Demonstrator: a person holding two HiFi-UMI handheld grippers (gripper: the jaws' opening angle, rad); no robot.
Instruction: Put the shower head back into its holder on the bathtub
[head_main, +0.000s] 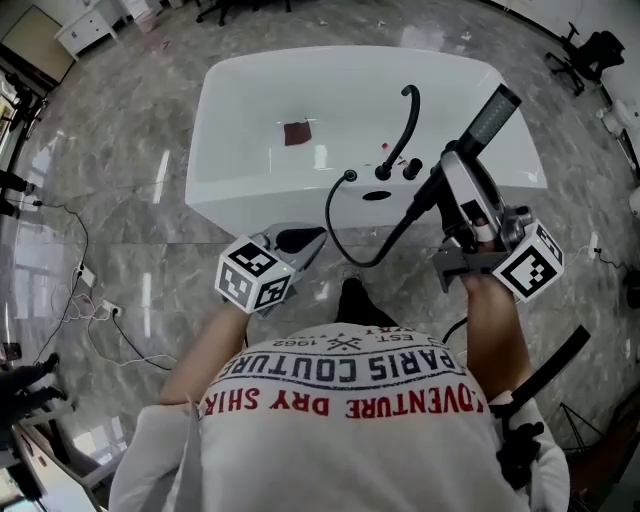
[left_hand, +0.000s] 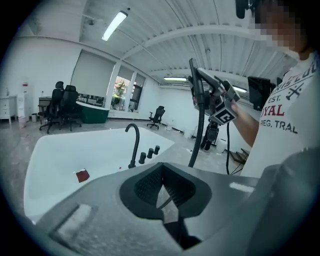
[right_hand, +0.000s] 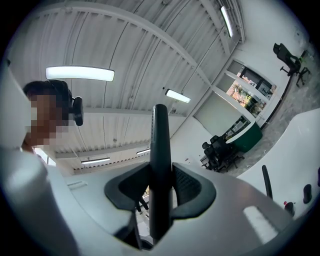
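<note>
The black shower head (head_main: 487, 125) is held up at the right over the tub's near rim, with my right gripper (head_main: 452, 175) shut on its handle (right_hand: 160, 160). Its black hose (head_main: 362, 258) loops down in front of the tub from a fitting on the rim (head_main: 348, 176). A dark oval opening (head_main: 376, 195) lies on the white bathtub's rim (head_main: 300, 200) beside the black faucet (head_main: 408, 125) and its knobs (head_main: 398, 170). My left gripper (head_main: 305, 248) is shut and empty, low in front of the tub. From it I see the shower head (left_hand: 196, 82) raised at the right.
A small red patch (head_main: 297, 132) lies on the tub's floor. White cables and a socket strip (head_main: 100, 305) trail over the marble floor at the left. Office chairs (head_main: 590, 50) stand at the back right. A black bar (head_main: 545, 370) sticks out near my right elbow.
</note>
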